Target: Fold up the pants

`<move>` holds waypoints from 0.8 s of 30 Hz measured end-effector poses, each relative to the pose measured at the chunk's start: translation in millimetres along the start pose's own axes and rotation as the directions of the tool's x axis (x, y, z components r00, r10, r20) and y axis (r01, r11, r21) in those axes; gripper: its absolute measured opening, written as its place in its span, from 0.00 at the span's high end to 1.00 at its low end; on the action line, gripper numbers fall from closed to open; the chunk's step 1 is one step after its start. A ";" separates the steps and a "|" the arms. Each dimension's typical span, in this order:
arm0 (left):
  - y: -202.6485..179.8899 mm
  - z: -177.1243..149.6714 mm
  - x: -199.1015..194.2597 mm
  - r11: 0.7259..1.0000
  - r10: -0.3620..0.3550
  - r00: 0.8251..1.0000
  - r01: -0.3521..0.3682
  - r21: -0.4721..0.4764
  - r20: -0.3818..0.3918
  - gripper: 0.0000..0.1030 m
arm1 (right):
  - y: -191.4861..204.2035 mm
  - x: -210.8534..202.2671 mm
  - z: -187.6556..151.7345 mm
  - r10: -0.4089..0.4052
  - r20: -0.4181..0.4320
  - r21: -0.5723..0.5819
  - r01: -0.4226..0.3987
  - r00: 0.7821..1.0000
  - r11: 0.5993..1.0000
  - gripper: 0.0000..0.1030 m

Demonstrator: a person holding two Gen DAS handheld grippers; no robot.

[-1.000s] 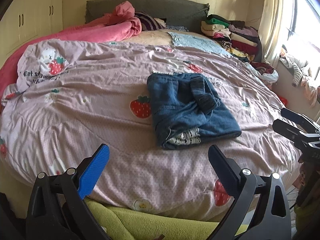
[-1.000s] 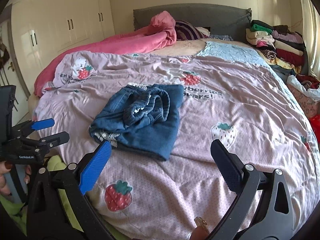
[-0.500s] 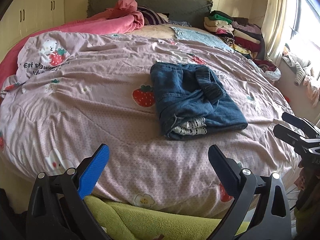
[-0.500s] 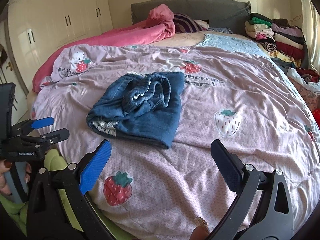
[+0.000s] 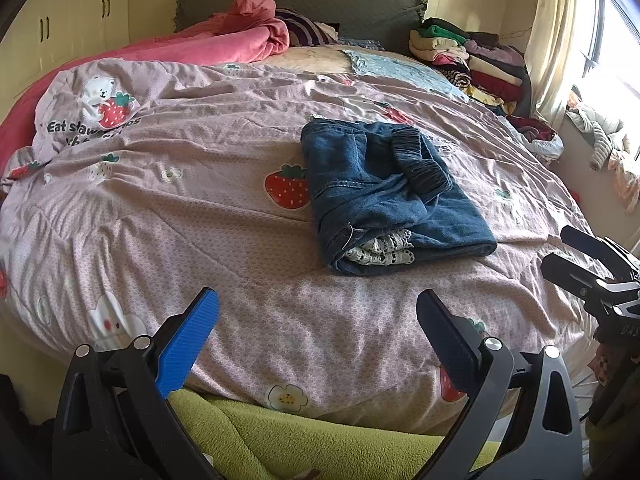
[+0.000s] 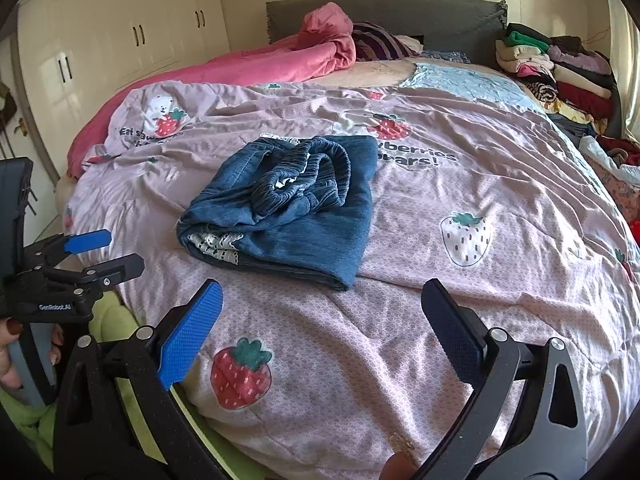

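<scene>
Bed with strawberry-print quilt (image 5: 168, 216) carries the pants (image 5: 384, 196), a folded denim bundle mid-bed; left gripper (image 5: 318, 320) and right gripper (image 6: 322, 312) hang wide apart, empty, near the bed's edge; folding looks finished, next perhaps tidying the bunched waistband.

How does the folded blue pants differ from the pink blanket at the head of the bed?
The pants are dark blue denim; the pink blanket is plain pink. The pants lie folded in a compact bundle on the strawberry quilt, with white lace showing at one end; the blanket is bunched loosely by the headboard. The pants lie nearer the grippers. Neither is being held.
</scene>
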State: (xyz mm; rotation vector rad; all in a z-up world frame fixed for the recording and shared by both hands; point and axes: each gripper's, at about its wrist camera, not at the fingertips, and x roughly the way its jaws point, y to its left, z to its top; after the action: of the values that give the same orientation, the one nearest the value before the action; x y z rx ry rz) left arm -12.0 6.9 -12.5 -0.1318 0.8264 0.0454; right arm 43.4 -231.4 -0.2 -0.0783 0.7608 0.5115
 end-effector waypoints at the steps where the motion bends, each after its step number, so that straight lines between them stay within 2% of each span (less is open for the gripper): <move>1: 0.0 0.1 0.0 1.000 0.001 1.000 -0.001 0.001 0.001 0.04 | 0.3 -0.2 -0.1 0.001 0.001 -0.001 -0.001 1.000 1.000 0.09; 24: 0.9 1.7 -4.7 1.000 0.008 1.000 -0.008 0.001 -0.002 0.04 | 1.4 -2.5 1.8 -0.004 0.005 -0.003 0.004 1.000 1.000 0.09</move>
State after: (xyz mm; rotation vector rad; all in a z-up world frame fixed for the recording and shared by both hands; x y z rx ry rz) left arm -14.0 8.0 -8.0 -0.1278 0.8289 0.0523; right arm 42.4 -230.8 3.0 -0.0810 0.7546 0.5084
